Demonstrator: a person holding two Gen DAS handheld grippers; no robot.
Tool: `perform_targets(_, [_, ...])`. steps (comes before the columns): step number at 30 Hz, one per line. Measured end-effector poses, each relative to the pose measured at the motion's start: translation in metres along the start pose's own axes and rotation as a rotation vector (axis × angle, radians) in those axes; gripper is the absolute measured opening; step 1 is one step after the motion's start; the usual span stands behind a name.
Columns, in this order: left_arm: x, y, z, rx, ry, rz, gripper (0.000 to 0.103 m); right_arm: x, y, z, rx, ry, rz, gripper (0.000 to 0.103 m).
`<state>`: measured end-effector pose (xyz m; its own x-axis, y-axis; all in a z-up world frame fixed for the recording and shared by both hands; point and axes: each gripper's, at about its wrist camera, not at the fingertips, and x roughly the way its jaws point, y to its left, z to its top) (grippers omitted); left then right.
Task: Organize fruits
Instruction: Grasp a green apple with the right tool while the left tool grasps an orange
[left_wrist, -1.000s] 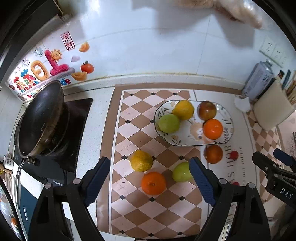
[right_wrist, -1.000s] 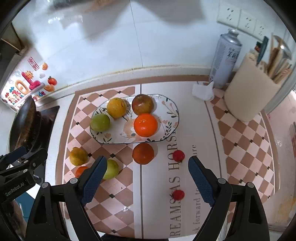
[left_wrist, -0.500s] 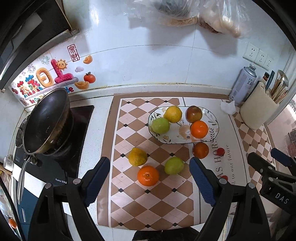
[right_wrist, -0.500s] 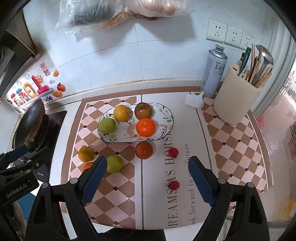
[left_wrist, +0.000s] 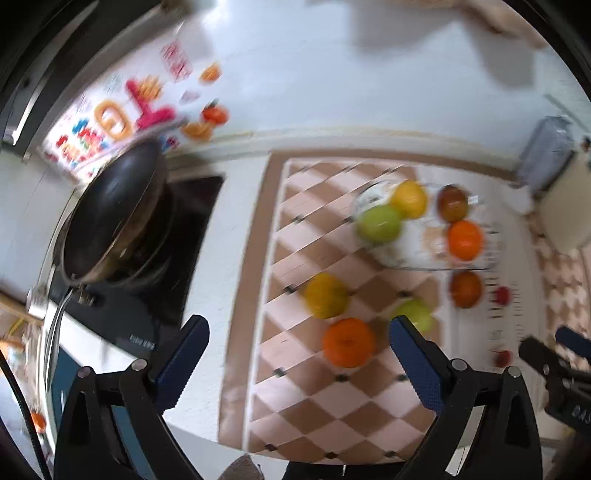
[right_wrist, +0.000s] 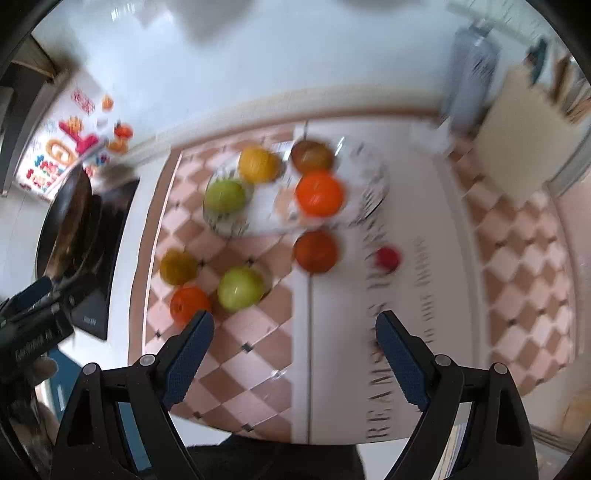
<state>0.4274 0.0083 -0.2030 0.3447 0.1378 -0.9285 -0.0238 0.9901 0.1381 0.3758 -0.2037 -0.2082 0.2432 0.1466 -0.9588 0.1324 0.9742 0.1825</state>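
A white kitchen counter runs below a white tiled wall, and a brown-and-cream checkered mat covers its middle. Both views are blurred. To the left a dark pan sits tilted on a black stove, with bright stickers on the wall behind it. At the far right stand a grey spray can and a cream utensil holder.

An oval patterned plate lies on the mat towards the wall. In it sit a green apple, a yellow fruit, a brownish-red fruit and an orange.

Loose on the mat, nearer than the plate, lie a yellow fruit, an orange and a green apple, close together. A dark orange fruit rests just in front of the plate's rim, and two small red fruits lie beside it on the lettered strip.

The left gripper hangs above the mat with its jaws spread wide and nothing between them; the loose orange shows in the gap. The right gripper hangs likewise, jaws apart and gripping nothing, with the loose green apple just beyond its left finger.
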Motion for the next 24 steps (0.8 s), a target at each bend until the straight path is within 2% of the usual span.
perform_targets(2, [0.018, 0.012, 0.0, -0.03, 0.044, 0.027, 0.1, 0.029, 0.002, 0.002, 0.001, 0.064, 0.043, 0.092])
perform_targets(7, [0.057, 0.038, -0.007, -0.111, 0.156, 0.071, 0.1, 0.099, 0.016, 0.012, 0.013, 0.159, 0.131, 0.092])
perform_targets(12, [0.081, 0.049, -0.015, -0.169, 0.246, 0.053, 0.1, 0.162, 0.035, 0.021, 0.013, 0.253, 0.185, 0.091])
perform_targets(13, [0.086, 0.049, -0.017, -0.177, 0.264, 0.047, 0.1, 0.174, 0.037, 0.021, 0.02, 0.274, 0.193, 0.09])
perform_targets(15, [0.096, 0.047, -0.02, -0.191, 0.303, 0.024, 0.1, 0.194, 0.042, 0.02, 0.027, 0.318, 0.216, 0.079])
perform_targets(16, [0.1, 0.045, -0.022, -0.196, 0.319, 0.01, 0.1, 0.189, 0.046, 0.021, 0.015, 0.286, 0.215, 0.074])
perform_targets(17, [0.104, 0.042, -0.021, -0.198, 0.33, -0.002, 0.1, 0.183, 0.052, 0.025, -0.022, 0.266, 0.204, 0.063])
perform_targets(20, [0.117, 0.033, -0.024, -0.216, 0.37, -0.064, 0.1, 0.171, 0.055, 0.027, -0.05, 0.271, 0.205, 0.062])
perform_targets(24, [0.132, 0.018, -0.024, -0.217, 0.416, -0.125, 0.099, 0.146, 0.046, 0.021, -0.101, 0.271, 0.142, 0.062])
